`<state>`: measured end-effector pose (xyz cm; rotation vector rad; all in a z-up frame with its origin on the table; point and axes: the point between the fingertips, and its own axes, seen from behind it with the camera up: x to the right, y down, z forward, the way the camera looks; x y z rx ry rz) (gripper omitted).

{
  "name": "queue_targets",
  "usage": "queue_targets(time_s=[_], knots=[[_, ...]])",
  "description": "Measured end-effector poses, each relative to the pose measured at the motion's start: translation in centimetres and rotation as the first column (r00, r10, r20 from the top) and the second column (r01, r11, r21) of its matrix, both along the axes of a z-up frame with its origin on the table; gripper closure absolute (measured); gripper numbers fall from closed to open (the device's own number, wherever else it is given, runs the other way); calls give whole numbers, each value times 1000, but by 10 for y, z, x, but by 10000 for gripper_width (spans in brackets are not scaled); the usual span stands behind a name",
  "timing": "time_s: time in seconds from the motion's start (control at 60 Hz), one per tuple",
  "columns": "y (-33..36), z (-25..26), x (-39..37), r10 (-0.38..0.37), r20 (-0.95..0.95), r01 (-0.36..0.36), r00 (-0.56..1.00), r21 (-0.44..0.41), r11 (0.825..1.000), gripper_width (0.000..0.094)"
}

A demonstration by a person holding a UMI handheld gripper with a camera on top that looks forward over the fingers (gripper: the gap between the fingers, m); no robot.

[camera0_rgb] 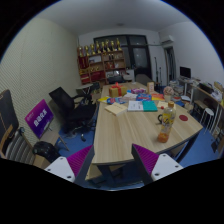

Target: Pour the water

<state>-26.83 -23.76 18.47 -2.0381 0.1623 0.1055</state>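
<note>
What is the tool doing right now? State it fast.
Tool: open, holding nothing; its fingers hover apart over the near end of the wooden table, with the bottle beyond them, untouched.

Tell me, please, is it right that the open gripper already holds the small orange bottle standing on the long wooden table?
Not quite. The gripper view shows the gripper open but empty; the small orange bottle stands beyond its fingers on the long wooden table.

A bottle [164, 127] stands near the right edge of the desk [120, 135], ahead of the spread gripper [113, 163]; books [141, 104] lie beyond, shelves [101, 62] behind.
</note>
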Motion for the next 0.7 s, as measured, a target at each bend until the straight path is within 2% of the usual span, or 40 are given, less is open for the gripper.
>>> queue_targets(time_s=[0.083, 0.117, 0.183, 0.367, 0.517, 0.7], knots=[[11, -3, -10, -43, 16, 43, 999, 20, 999, 112], [3, -1, 33, -45, 16, 44, 999, 36, 998, 118], [8, -8, 51, -62, 38, 60, 997, 51, 997, 121], [16, -41, 164, -139, 132, 128, 981, 89, 988, 125], [83, -78, 239, -159, 170, 141, 973, 117, 983, 118], [158, -111, 289, -154, 137, 130, 978, 169, 977, 115]])
